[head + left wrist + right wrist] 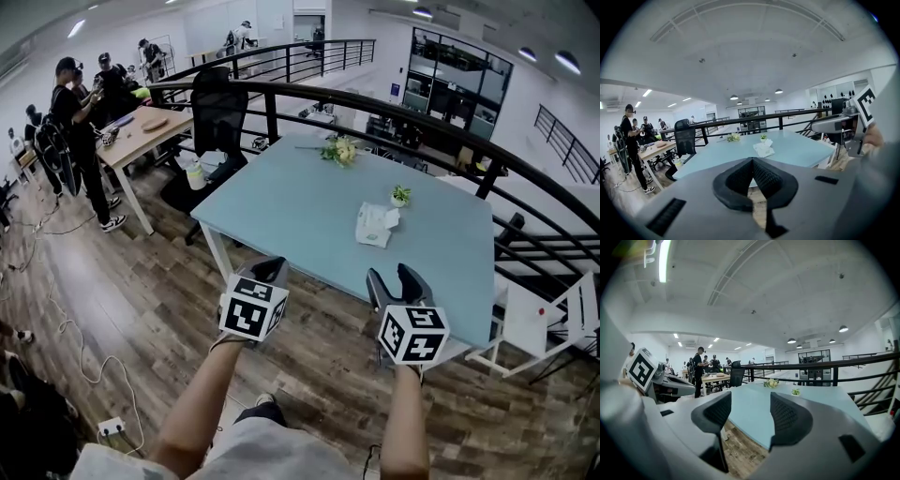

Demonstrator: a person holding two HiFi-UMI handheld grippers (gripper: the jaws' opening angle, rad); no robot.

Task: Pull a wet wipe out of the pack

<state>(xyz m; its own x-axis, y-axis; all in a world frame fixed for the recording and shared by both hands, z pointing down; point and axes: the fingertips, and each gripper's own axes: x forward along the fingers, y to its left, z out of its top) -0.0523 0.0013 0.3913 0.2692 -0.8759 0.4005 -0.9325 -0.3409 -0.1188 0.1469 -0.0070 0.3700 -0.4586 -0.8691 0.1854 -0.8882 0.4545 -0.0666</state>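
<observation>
The white wet wipe pack [375,225] lies flat on the light blue table [291,202], right of its middle; in the left gripper view the pack [763,149] is far off, beyond the jaws. Both grippers hang in front of the table's near edge, over the wooden floor and well short of the pack. My left gripper [270,270] [752,161] is shut, its pads meeting at the tips with nothing between them. On the right, my gripper [396,277] [750,401] stands open and empty. The right gripper view does not show the pack.
A small potted plant [400,195] stands just behind the pack, and a bunch of flowers [339,150] lies at the table's far edge. A black railing [422,117] curves behind the table. An office chair [220,112] stands at its left corner. People stand by a wooden table [141,131].
</observation>
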